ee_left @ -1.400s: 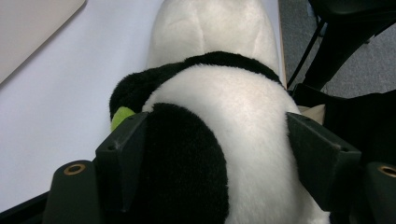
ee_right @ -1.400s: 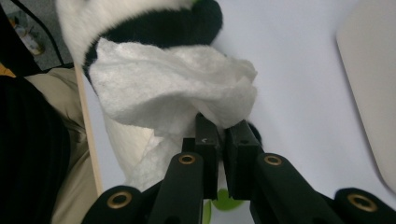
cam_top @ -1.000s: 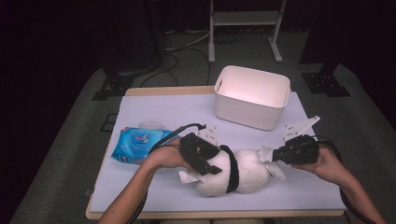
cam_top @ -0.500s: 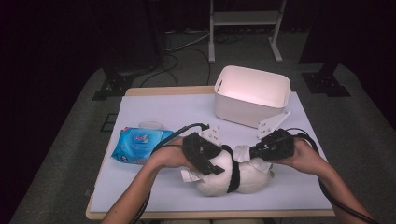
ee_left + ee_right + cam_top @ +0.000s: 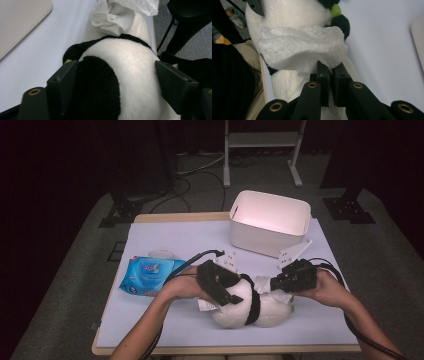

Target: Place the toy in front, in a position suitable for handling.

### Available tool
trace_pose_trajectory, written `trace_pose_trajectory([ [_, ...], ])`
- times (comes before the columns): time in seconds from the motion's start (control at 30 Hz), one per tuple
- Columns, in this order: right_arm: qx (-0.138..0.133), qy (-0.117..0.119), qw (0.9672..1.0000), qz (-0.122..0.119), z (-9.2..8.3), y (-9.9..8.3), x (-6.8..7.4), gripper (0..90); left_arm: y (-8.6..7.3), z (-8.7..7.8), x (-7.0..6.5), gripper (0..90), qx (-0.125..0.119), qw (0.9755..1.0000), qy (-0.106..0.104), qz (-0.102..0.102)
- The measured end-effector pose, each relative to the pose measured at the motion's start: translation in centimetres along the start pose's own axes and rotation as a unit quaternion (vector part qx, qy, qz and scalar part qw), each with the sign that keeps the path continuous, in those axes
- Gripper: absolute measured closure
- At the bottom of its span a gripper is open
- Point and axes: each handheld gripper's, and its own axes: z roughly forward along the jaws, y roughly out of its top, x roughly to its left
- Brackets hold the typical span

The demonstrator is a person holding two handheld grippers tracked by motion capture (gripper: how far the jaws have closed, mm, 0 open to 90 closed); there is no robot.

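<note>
A black-and-white plush panda (image 5: 272, 312) lies near the table's front edge. My left gripper (image 5: 235, 295) straddles its body from the left. In the left gripper view both pads (image 5: 63, 85) touch the fur of the panda (image 5: 130, 70). These jaws have just been opening slightly, with the panda still between them. My right gripper (image 5: 274, 284) comes in from the right, shut on a crumpled white wipe (image 5: 262, 284). The right gripper view has its jaws (image 5: 331, 68) pinching the wipe (image 5: 297, 50), which rests against the panda (image 5: 289, 15).
A white bin (image 5: 270, 222) stands at the back right of the table. A blue pack of wipes (image 5: 147, 275) lies to the left of my left hand, with a small white lid (image 5: 160, 254) behind it. The table's front edge is close behind the panda.
My right gripper has moved left with the wipe, from beside the panda onto its body. The left gripper and the panda have stayed in place.
</note>
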Motion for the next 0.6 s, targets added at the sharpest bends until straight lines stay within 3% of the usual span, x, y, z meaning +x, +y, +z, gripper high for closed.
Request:
trace_pose_trajectory([
  [0.2,-0.021,0.003,0.9996,0.017,-0.1,-1.3,-0.2,85.1,0.0,0.1,0.2,19.1,-0.004,0.9999,0.012,-0.002],
  [0.6,-0.029,0.004,0.9991,0.030,-0.6,-2.4,-0.1,85.5,0.2,-0.4,-0.1,17.4,-0.019,0.9998,0.005,-0.003],
])
